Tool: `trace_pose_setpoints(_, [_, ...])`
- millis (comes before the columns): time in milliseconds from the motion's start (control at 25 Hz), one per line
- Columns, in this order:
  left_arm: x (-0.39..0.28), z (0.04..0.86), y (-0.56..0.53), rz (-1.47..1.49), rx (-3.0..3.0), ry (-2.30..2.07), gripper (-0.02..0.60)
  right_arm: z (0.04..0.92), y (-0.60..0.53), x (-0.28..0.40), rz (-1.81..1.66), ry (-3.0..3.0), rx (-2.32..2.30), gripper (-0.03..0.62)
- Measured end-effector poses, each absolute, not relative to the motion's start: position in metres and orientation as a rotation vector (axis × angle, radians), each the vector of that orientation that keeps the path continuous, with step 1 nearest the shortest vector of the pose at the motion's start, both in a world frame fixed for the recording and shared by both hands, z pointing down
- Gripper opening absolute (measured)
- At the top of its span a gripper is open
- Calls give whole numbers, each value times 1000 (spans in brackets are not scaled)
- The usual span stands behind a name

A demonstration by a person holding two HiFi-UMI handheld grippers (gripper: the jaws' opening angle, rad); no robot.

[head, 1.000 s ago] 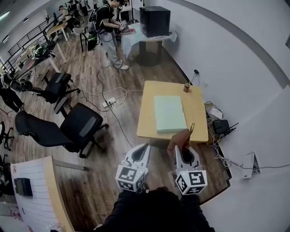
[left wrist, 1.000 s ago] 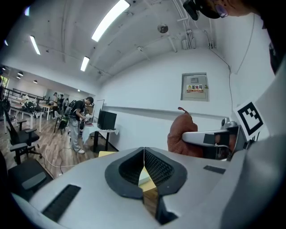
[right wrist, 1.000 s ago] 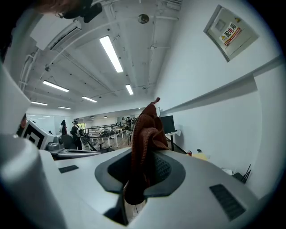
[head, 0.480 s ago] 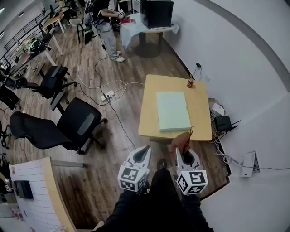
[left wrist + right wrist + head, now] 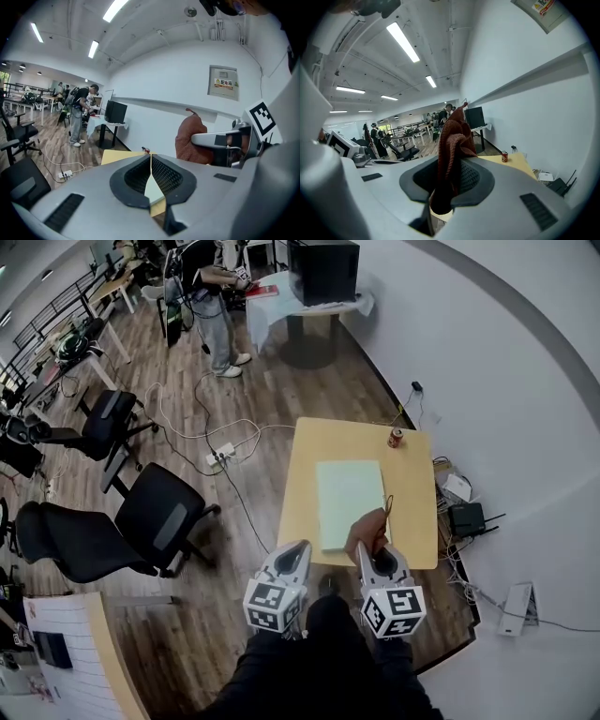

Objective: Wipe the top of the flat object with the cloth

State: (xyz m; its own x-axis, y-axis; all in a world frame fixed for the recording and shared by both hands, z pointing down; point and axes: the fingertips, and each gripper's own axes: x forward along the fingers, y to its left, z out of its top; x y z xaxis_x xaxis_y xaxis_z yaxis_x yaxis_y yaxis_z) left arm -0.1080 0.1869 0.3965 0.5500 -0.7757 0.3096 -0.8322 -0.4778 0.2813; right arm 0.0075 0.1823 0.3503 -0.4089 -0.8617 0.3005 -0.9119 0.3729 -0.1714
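A pale green flat object (image 5: 350,502) lies on the small wooden table (image 5: 412,493), with a red can (image 5: 396,437) at the far corner. My right gripper (image 5: 366,547) is shut on a reddish-brown cloth (image 5: 369,525), held up over the table's near edge just short of the flat object. In the right gripper view the cloth (image 5: 453,140) stands bunched between the pads of that gripper (image 5: 450,164), with the can (image 5: 504,156) beyond. My left gripper (image 5: 300,549) hangs beside it, shut and empty; its own view shows the gripper (image 5: 151,158) with its jaws together.
Two black office chairs (image 5: 159,512) stand left of the table. A power strip and cables (image 5: 217,454) lie on the wood floor. A router and wires (image 5: 466,517) sit by the white wall on the right. A person (image 5: 211,306) stands far off.
The view has moved up to the table. Both grippers and the cloth now reach over its near edge, close to the flat object. Neither gripper's jaws have changed.
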Motion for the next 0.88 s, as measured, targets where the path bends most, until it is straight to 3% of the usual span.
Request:
trace_pose_setpoints(400, [-68, 448, 74, 283, 2232, -1344, 35, 390, 64, 50, 601, -2477, 1482, 87])
trace_pose_setpoints(880, [-66, 540, 25, 389, 2035, -1298, 35, 460, -2, 51, 780, -2385, 1336, 87])
